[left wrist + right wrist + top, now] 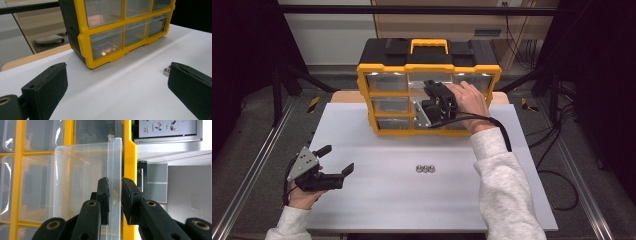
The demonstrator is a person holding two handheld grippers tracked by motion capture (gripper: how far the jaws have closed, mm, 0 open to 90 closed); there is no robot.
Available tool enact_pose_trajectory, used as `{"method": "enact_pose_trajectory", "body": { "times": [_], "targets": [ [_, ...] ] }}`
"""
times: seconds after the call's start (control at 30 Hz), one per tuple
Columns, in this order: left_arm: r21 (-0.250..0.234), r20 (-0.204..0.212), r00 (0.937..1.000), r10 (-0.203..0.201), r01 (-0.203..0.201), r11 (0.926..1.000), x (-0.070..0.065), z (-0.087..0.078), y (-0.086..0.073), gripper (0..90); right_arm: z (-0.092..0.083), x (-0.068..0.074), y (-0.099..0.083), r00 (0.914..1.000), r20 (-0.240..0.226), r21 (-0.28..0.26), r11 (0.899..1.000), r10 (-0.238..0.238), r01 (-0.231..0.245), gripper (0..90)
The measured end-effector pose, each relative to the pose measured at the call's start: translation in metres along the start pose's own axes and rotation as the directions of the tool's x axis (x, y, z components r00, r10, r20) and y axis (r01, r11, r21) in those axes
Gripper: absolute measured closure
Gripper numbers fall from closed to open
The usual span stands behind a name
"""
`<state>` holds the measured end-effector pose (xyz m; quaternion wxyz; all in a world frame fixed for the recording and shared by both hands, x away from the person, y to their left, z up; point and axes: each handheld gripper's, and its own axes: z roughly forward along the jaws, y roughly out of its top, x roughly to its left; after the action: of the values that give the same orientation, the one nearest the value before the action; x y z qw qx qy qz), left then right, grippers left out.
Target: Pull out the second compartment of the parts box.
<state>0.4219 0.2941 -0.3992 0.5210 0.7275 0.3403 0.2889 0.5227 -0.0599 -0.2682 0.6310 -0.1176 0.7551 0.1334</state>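
Three small metal nuts lay touching in a short row on the white surface, well in front of the cabinet. Black cables trailed over the grey floor to the right of the surface, and metal rails ran along the floor on both sides. A wooden board showed under the surface's far edge, and a poster hung on the wall beyond.

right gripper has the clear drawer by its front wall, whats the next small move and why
Probably draw the clear drawer a little further straight out of the yellow organizer. The right gripper has its jaws shut on the drawer's front wall, and the three nuts wait on the table, likely to go in.
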Motion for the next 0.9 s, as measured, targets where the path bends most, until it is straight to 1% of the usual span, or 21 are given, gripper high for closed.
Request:
{"method": "enact_pose_trajectory", "body": {
  "times": [0.13, 0.53, 0.57, 0.6, 0.87, 0.9],
  "targets": [
    [0.0, 0.0, 1.0, 0.0, 0.0, 1.0, 0.0, 0.0, 0.0, 2.1, -0.004, 0.001, 0.002, 1.0, 0.0, -0.001, 1.0, 0.0, 0.0, 77.2],
    [0.001, 0.002, 1.0, 0.003, -0.003, 1.0, -0.001, 0.001, 0.0, 2.1, -0.021, 0.001, 0.007, 0.9998, -0.022, -0.019, 1.0, -0.001, 0.0, 76.8],
    [0.002, 0.003, 1.0, 0.004, -0.004, 1.0, -0.001, 0.001, 0.0, 2.1, -0.023, 0.002, 0.008, 0.9997, -0.024, -0.018, 1.0, 0.006, -0.006, 76.8],
    [0.003, 0.003, 1.0, 0.005, -0.005, 1.0, -0.001, 0.001, 0.0, 2.0, -0.026, 0.001, 0.008, 0.9996, -0.03, -0.019, 1.0, 0.002, -0.003, 76.8],
    [0.006, 0.004, 1.0, 0.007, -0.007, 1.0, -0.002, 0.002, 0.0, 2.1, -0.034, 0.001, 0.01, 0.9995, -0.031, -0.016, 1.0, 0.0, 0.0, 76.8],
    [0.005, 0.003, 1.0, 0.007, -0.007, 1.0, -0.002, 0.001, 0.0, 2.0, -0.035, 0.002, 0.01, 0.9994, -0.034, -0.016, 1.0, 0.005, -0.005, 76.7]
  ]
}}
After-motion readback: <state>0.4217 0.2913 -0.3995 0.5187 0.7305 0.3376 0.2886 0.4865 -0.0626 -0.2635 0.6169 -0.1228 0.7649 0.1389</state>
